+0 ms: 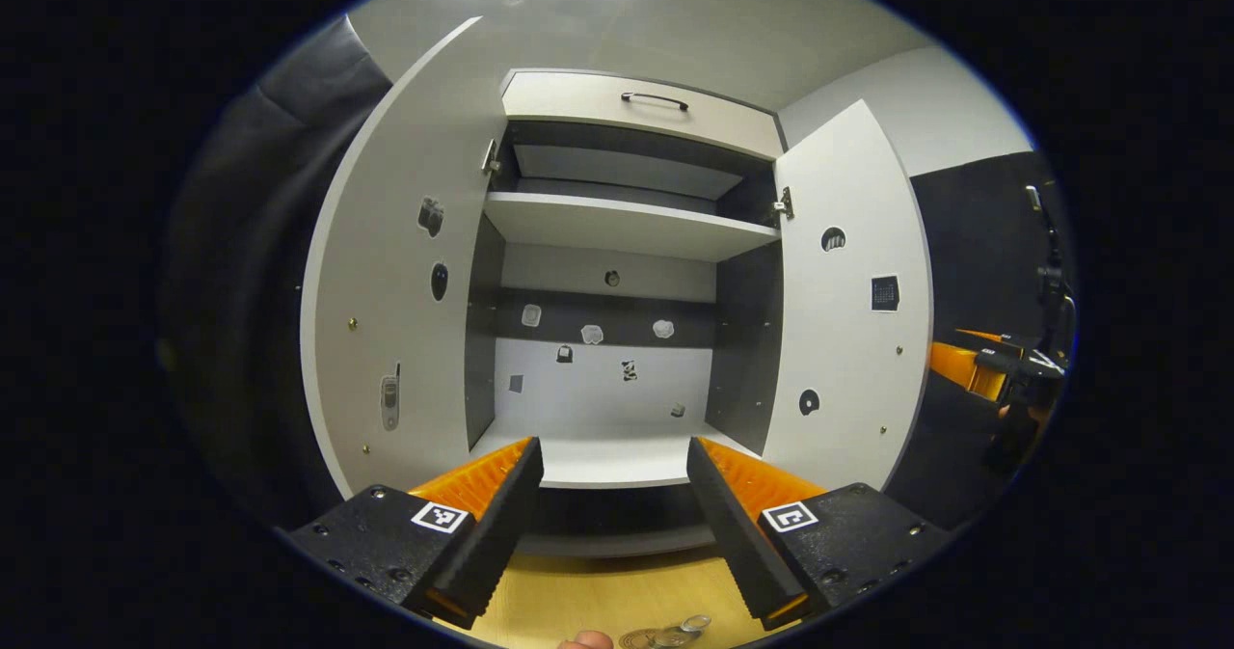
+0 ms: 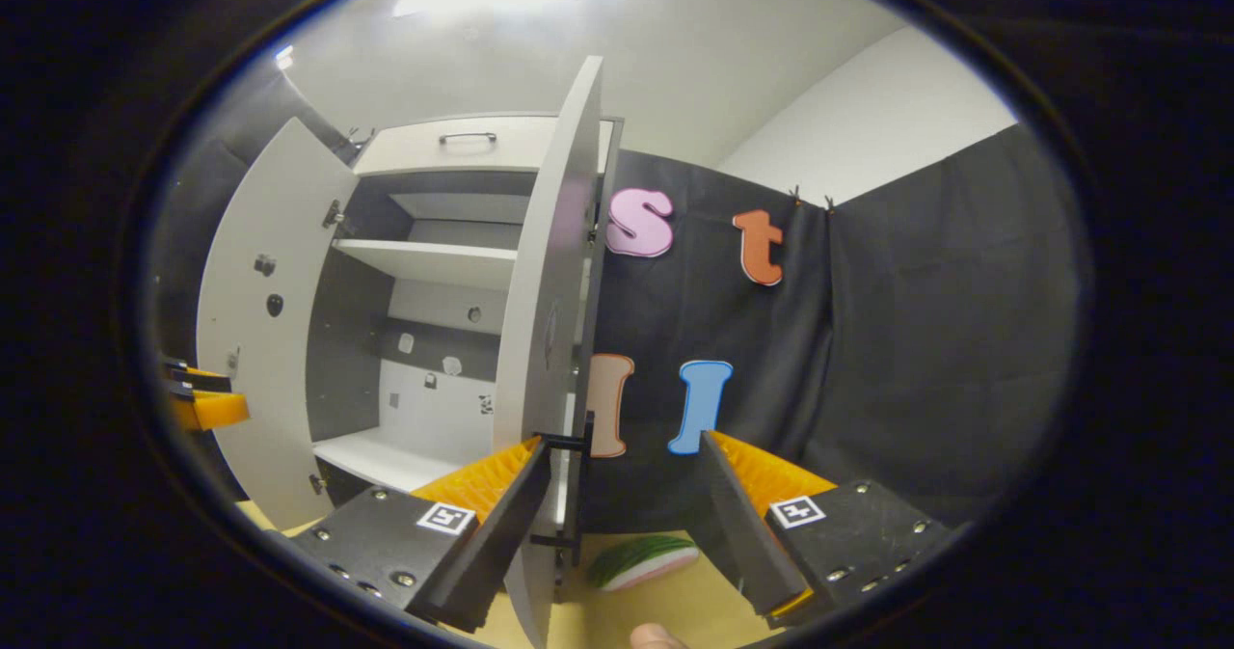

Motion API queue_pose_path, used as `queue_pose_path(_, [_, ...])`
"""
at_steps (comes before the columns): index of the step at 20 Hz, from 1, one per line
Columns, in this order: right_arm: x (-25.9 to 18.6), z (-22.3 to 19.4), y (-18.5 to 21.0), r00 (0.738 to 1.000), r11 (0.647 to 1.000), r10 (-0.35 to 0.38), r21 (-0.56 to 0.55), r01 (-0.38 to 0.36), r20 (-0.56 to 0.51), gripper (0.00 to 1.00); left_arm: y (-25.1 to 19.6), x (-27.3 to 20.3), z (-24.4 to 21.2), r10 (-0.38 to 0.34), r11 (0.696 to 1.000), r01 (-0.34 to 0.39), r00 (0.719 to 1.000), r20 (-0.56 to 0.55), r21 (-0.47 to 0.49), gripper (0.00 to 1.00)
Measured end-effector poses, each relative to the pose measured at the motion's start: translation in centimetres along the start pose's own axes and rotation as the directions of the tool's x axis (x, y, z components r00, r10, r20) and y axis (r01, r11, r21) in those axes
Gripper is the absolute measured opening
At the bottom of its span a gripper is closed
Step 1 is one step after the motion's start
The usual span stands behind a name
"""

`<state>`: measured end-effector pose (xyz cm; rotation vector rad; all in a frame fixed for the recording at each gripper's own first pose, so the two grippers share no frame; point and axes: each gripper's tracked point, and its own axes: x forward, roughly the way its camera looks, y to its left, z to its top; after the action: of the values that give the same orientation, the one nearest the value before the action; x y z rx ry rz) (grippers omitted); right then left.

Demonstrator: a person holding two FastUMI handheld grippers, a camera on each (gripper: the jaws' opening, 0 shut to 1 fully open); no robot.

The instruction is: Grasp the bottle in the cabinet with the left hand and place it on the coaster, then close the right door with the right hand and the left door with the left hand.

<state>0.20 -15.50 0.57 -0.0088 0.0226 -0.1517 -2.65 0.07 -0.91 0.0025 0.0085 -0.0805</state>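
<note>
The grey cabinet (image 1: 627, 225) stands with both doors wide open and its shelves bare. At the bottom edge of the left gripper view, the top of a clear bottle (image 1: 686, 626) shows beside a round coaster (image 1: 638, 639) on the wooden table. My left gripper (image 1: 614, 451) is open with nothing between its fingers and points into the cabinet. In the right gripper view the right door (image 2: 545, 321) is edge-on, and its black handle (image 2: 571, 442) sits just inside the left finger. My right gripper (image 2: 625, 445) is open, and I cannot tell if it touches the door.
The left door (image 1: 386, 273) swings far out to the left. A green and pink slice-shaped object (image 2: 641, 560) lies on the table behind the right door. The other gripper (image 1: 993, 369) hangs beyond the right door (image 1: 848, 292). A fingertip (image 1: 585, 640) shows at the bottom edge.
</note>
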Motion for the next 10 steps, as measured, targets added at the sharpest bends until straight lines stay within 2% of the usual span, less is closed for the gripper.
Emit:
queue_pose_path(7, [0.5,0.1,2.8,0.996,0.995,0.094,0.031,-0.094,-0.003,0.95,0.3,-0.9,0.1,0.031,1.0,-0.031,1.0,-0.007,0.0,0.95])
queue_pose_path(8, [0.6,0.0,3.3,0.993,0.992,0.117,0.041,-0.116,-0.008,0.92,0.4,-1.0,0.1,0.035,0.999,-0.035,0.999,-0.007,-0.004,0.95])
queue_pose_path(10, [1.0,-0.1,4.8,0.985,0.983,0.169,0.076,-0.168,-0.018,0.92,0.7,-1.5,0.1,0.048,0.999,-0.048,0.999,-0.009,-0.011,0.95])
